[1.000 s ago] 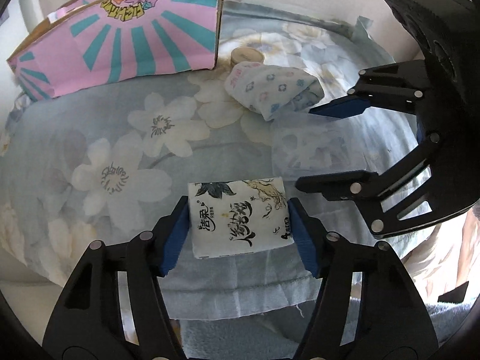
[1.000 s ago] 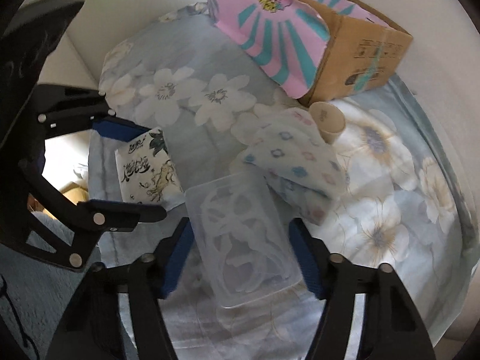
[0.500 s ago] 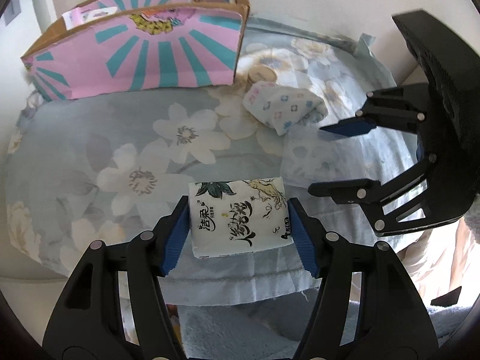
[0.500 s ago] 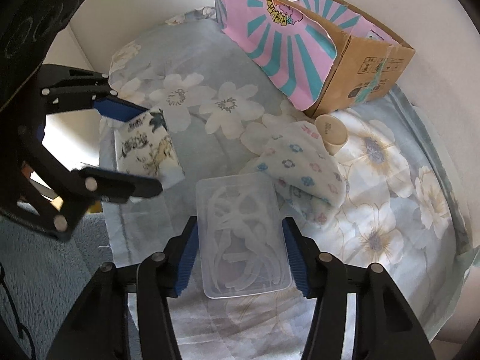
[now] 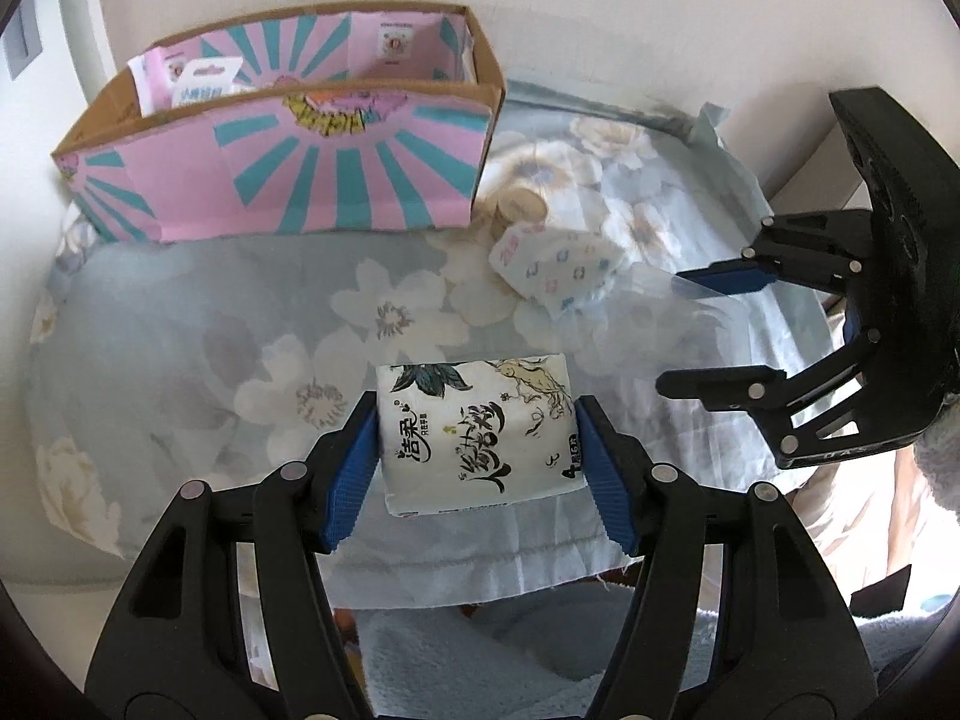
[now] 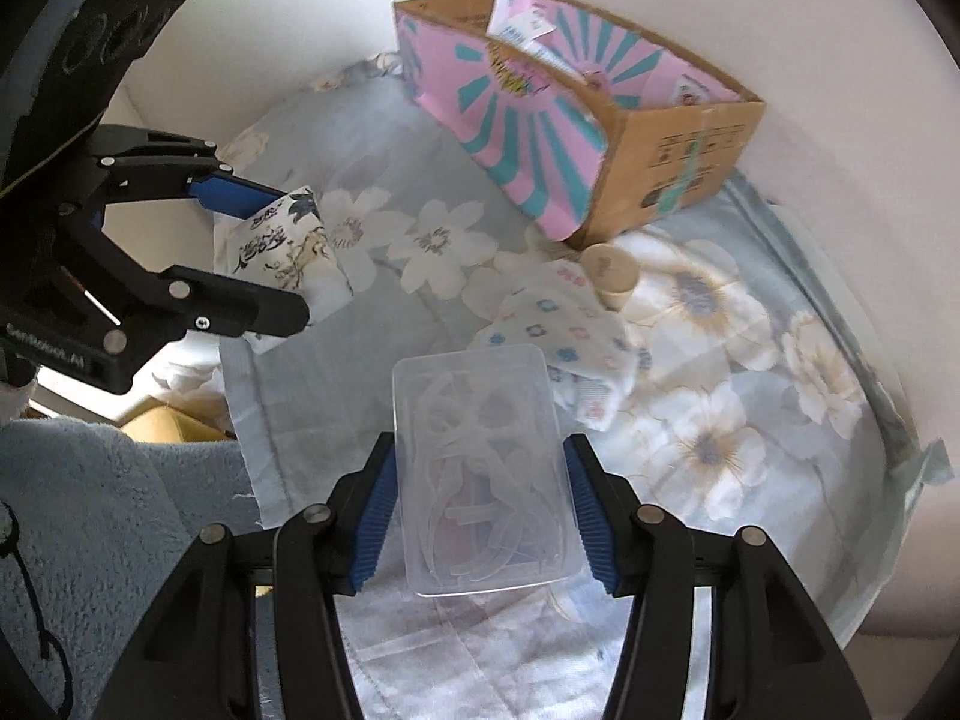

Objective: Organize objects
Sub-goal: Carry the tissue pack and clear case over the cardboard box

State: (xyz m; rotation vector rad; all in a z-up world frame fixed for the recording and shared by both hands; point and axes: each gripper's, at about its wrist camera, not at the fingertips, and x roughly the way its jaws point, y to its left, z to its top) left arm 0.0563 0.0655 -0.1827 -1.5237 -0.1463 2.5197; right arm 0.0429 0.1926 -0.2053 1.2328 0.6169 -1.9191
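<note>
A white tissue pack (image 5: 477, 432) printed with dark leaves and black Chinese lettering is pinched between the blue pads of the left claw (image 5: 478, 459), held above the near edge of the table. The table is covered by a pale blue floral cloth (image 5: 240, 324).

A clear plastic box (image 6: 483, 483) with pale looping shapes inside is clamped flat between the pads of the right claw (image 6: 480, 516), also above the cloth, to the right of the tissue pack and apart from it.

Just beyond the clear box lies a folded white cloth (image 6: 564, 348) dotted with small coloured flowers. Touching its far side is a small round beige container (image 6: 609, 273).

At the back of the table stands an open cardboard box (image 5: 288, 138), its front pink with teal rays, with white packets (image 5: 192, 81) showing in its left end. A pale wall (image 5: 600, 12) rises behind it.
</note>
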